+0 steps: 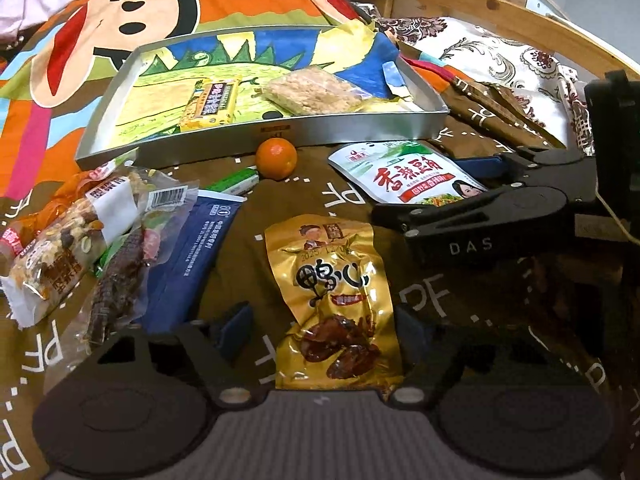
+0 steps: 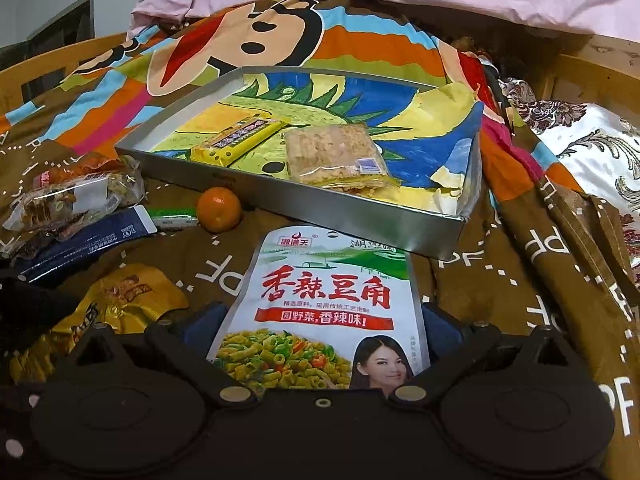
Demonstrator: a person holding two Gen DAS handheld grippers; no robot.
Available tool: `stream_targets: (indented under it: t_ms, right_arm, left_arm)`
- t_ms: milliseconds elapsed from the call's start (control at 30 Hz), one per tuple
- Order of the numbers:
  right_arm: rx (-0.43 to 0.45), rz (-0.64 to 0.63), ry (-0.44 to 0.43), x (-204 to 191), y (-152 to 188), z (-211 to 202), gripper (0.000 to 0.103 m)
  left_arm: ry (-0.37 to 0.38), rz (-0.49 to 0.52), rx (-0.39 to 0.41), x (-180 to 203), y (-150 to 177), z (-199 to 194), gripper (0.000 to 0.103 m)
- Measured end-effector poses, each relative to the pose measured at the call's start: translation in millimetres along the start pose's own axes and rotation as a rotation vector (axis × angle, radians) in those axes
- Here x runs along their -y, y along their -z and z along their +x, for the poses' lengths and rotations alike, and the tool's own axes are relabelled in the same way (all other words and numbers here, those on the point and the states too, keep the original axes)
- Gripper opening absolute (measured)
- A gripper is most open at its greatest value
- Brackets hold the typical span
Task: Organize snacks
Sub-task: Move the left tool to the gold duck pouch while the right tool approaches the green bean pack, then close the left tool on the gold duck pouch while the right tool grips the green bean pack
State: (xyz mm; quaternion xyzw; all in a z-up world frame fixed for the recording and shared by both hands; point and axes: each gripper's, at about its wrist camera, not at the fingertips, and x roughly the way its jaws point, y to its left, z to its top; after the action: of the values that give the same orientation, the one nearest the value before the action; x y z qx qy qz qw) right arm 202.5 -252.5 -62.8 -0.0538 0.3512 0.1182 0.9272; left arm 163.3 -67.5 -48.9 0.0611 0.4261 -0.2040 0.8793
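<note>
— Left gripper (image 1: 320, 328) sat low in the frame, spread around the gold packet (image 1: 334, 300); pads not pressing it. Why?

— Lined up to grab. Right gripper (image 2: 322, 332) likewise straddled the white pouch (image 2: 324, 312), below the tray (image 2: 328, 216) awaiting snacks.

A brown printed bedspread (image 1: 328, 196) fills the view. Near the camera, the left gripper (image 1: 322, 330) straddles a gold snack pouch (image 1: 334, 300), its dark fingers (image 1: 236, 326) standing just off the pouch's edges. To the right, the right gripper (image 1: 456, 188) reaches in beside a white and green packet (image 1: 404, 176). Farther off sits a silver tray (image 1: 360, 126) holding a yellow bar (image 1: 210, 104) and a rice cracker pack (image 1: 314, 90). An orange (image 1: 276, 158) lies just before the tray. Mixed snack bags (image 1: 72, 232) pile at the left.
</note>
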Motion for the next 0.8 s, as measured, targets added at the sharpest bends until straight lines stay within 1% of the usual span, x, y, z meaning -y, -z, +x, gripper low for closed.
stream_targets:
  t_ms: [233, 333, 433, 533, 667, 700, 800]
  right_arm:
    - [-0.014, -0.003, -0.014, -0.1, 3.7, -7.0, 0.099]
    - [-0.056, -0.061, -0.043, -1.3, 2.8, -13.2, 0.099]
    - [-0.106, -0.146, -0.078, -1.0, 4.2, -22.2, 0.099]
    - [-0.142, -0.171, -0.110, 4.3, 4.3, -28.7, 0.099]
    - [-0.133, -0.177, -0.108, 3.9, 7.3, -30.4, 0.102]
    - [-0.129, -0.180, -0.105, 3.5, 7.8, -30.2, 0.102]
    - [-0.111, -0.173, -0.105, 3.7, 9.2, -28.8, 0.102]
  left_arm:
    - [-0.017, 0.012, 0.003, 3.1, 0.7, -3.0, 0.064]
    - [-0.019, 0.008, 0.003, 2.6, 0.9, -4.4, 0.063]
    - [-0.021, 0.003, 0.002, 2.1, 2.0, -6.8, 0.063]
    - [-0.019, 0.008, 0.004, 1.9, 3.4, -9.3, 0.063]
    - [0.001, -0.005, -0.004, -1.7, 0.7, -8.1, 0.067]
    - [0.009, -0.017, -0.007, -3.1, -1.1, -7.4, 0.071]
    - [0.029, -0.065, -0.012, -8.0, -5.5, -4.6, 0.076]
